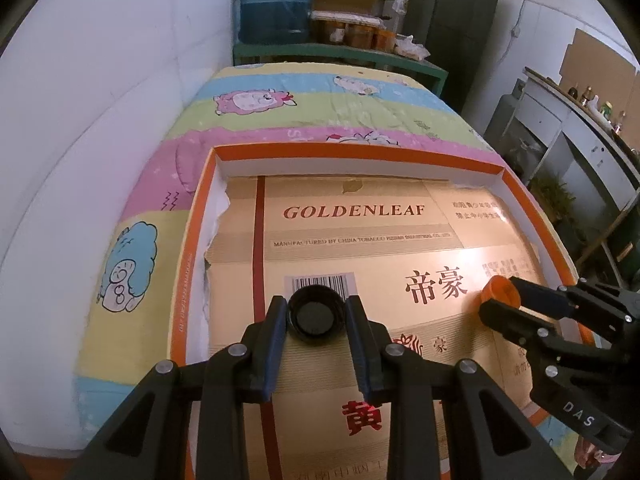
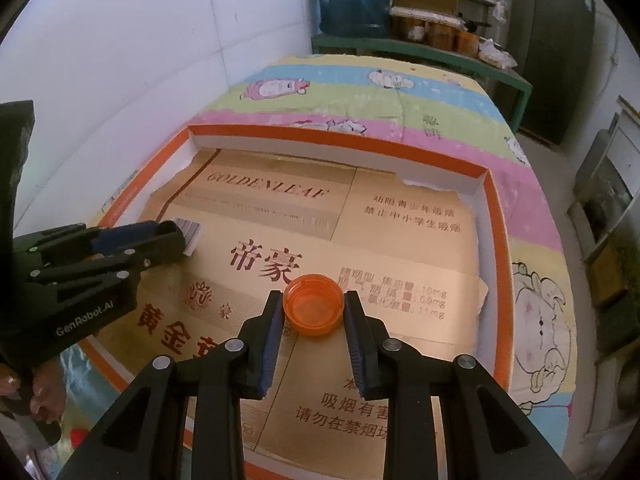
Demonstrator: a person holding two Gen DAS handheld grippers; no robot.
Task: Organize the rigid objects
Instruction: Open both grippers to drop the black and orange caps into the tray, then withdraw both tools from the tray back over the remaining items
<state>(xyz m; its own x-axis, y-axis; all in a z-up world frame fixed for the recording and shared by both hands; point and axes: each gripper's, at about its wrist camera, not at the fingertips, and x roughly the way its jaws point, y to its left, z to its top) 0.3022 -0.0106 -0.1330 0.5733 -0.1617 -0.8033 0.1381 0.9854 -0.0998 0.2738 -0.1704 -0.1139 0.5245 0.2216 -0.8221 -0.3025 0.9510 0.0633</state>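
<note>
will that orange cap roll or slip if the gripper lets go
Probably not: the orange cap sits open side up, flat base down over the cardboard, so it should settle. It looks like light, rigid plastic, likely to skid on that glossy surface if the right gripper nudges it.

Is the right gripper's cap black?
No, the right gripper is shut on an orange cap; the left gripper grips the black cap.

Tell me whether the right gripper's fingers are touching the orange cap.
Touching. In the right wrist view both fingers of the right gripper press against the orange cap's sides, with no gap visible.
</note>
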